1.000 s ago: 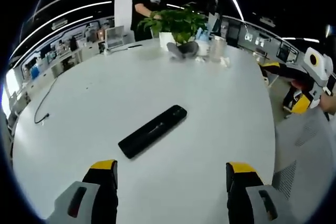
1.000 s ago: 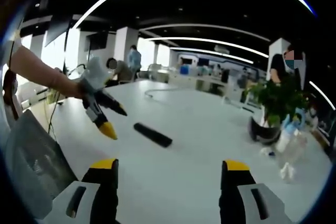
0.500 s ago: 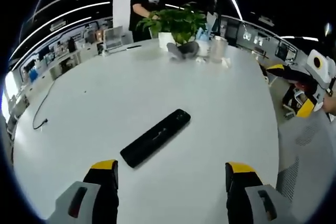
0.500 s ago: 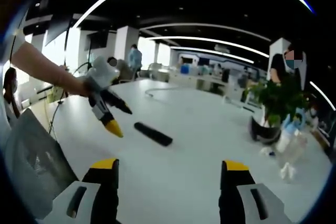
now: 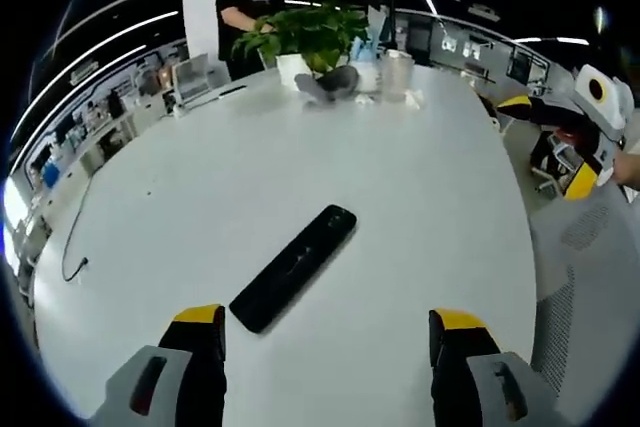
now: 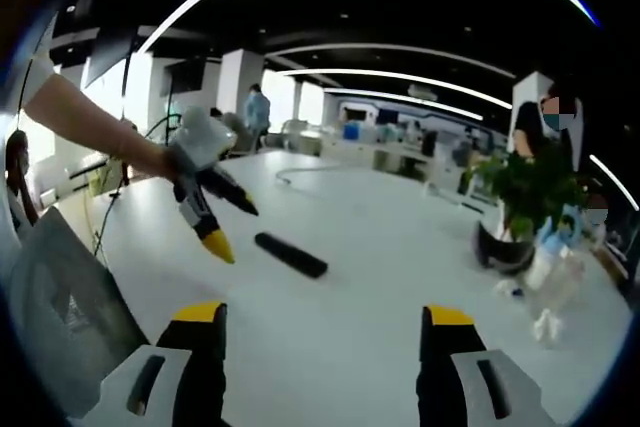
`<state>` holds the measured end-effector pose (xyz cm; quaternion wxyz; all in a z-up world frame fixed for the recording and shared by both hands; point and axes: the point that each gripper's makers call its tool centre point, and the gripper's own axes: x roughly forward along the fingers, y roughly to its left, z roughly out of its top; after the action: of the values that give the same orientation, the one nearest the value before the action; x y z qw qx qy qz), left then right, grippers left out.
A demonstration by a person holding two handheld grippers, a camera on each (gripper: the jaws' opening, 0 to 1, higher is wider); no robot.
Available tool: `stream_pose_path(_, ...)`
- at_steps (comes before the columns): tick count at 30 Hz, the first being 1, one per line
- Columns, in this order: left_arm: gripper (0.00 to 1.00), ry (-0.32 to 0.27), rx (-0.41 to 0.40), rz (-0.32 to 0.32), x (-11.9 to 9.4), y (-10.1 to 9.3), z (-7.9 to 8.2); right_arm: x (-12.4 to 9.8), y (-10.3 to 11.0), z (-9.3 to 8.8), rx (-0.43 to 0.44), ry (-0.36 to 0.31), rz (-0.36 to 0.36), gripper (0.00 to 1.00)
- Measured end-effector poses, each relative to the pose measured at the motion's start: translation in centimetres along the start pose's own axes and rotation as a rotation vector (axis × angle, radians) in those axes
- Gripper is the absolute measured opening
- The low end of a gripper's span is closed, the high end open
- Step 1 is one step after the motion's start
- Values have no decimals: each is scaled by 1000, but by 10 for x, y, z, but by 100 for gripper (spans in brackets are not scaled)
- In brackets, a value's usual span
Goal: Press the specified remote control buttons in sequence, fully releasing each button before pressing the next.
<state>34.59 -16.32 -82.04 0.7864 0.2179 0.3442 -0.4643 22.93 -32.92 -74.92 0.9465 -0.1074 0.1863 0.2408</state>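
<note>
The white table [image 5: 430, 177] is lying bare ahead of both tools, and the black remote control [image 5: 293, 267] is resting flat on it just beyond the left gripper [image 5: 325, 332], nearer its left jaw. Both tools are hovering with jaws apart and empty, the right gripper [image 6: 318, 332] held well back, probably keeping everything in sight. No button is being pressed yet.

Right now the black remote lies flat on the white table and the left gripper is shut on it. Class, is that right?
Not quite. The remote does lie flat on the table, but the left gripper is open and short of it, as the left gripper view shows.
</note>
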Motion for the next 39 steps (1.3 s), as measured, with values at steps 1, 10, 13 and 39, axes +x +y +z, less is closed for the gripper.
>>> stream_pose_path(1,87,1,2,-3,0,0,1,0,0,0,0,0,0,78)
stream_pose_path(10,87,21,31,-11,4,10,7,2,-2,-1,-3,4,1,77)
stream_pose_path(13,87,27,48,-25,5,10,10,2,-2,-1,-2,3,2,77)
stream_pose_path(39,86,95,85,-86,22,27,14,3,-3,-4,-19,22,-8,77)
